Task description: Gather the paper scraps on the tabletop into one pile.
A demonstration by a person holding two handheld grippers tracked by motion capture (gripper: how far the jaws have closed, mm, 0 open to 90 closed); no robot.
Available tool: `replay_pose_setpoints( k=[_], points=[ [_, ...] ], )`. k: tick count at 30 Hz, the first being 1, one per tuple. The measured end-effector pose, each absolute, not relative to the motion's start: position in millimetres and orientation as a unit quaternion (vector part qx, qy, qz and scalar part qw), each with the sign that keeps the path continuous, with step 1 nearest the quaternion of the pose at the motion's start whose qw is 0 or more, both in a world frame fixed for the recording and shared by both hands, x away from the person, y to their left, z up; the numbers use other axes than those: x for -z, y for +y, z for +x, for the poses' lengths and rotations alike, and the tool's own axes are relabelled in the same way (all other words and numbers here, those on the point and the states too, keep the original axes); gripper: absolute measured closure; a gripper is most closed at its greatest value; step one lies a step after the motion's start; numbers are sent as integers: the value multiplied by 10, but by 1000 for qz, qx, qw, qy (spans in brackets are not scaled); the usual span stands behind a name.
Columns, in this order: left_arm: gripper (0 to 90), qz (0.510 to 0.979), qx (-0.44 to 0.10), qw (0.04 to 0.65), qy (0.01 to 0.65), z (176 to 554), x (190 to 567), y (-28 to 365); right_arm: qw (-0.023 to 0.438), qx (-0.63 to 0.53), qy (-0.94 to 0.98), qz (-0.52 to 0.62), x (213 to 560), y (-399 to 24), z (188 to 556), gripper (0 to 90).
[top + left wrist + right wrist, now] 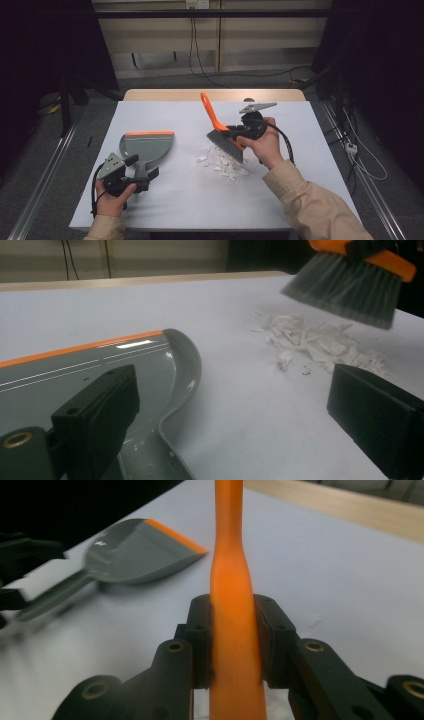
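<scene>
White paper covers the table (165, 210); mid-table, the right gripper (239, 134) clamps the brush (223, 131), bristles over the paper scraps (222, 164). Leftward, the dustpan (145, 148) points its mouth at the far edge, wide left gripper (145, 176) straddling its handle.

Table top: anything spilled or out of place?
Yes. A loose pile of white paper scraps lies scattered on the white table cover, right of the grey dustpan. The brush, held in the right gripper, hangs just above it.

Cut off: orange-handled grey-bristled plastic brush (350, 287), top edge | Hidden: grey plastic dustpan (115, 385) handle behind jaw | Blurred: dustpan handle, right gripper view.
</scene>
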State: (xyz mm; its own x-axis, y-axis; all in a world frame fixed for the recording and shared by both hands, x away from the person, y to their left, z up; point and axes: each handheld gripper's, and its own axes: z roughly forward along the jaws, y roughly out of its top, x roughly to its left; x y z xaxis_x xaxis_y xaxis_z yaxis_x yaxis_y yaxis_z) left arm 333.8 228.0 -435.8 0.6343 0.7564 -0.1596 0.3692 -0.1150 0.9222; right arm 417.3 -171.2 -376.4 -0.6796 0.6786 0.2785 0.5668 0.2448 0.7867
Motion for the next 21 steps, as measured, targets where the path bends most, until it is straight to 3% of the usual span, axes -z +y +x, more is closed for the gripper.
replay_pose_setpoints(
  k=[4, 9, 13, 21],
  points=[
    [62, 724, -177, 542, 389, 3338, 4363, 2261, -1, -484, 783, 390, 3956, -1587, 3990, 713],
    [62, 726, -178, 540, 386, 3330, 4355, 2255, -38, -465, 801, 375, 4199, -1492, 3909, 713],
    [62, 728, -178, 537, 388, 3338, 4367, 2276, -31, -456, 817, 351, 4262, -1583, 4007, 714],
    [62, 724, -178, 539, 392, 3348, 4368, 2279, 25, -439, 832, 339, 4202, -1717, 4364, 714]
  ],
)
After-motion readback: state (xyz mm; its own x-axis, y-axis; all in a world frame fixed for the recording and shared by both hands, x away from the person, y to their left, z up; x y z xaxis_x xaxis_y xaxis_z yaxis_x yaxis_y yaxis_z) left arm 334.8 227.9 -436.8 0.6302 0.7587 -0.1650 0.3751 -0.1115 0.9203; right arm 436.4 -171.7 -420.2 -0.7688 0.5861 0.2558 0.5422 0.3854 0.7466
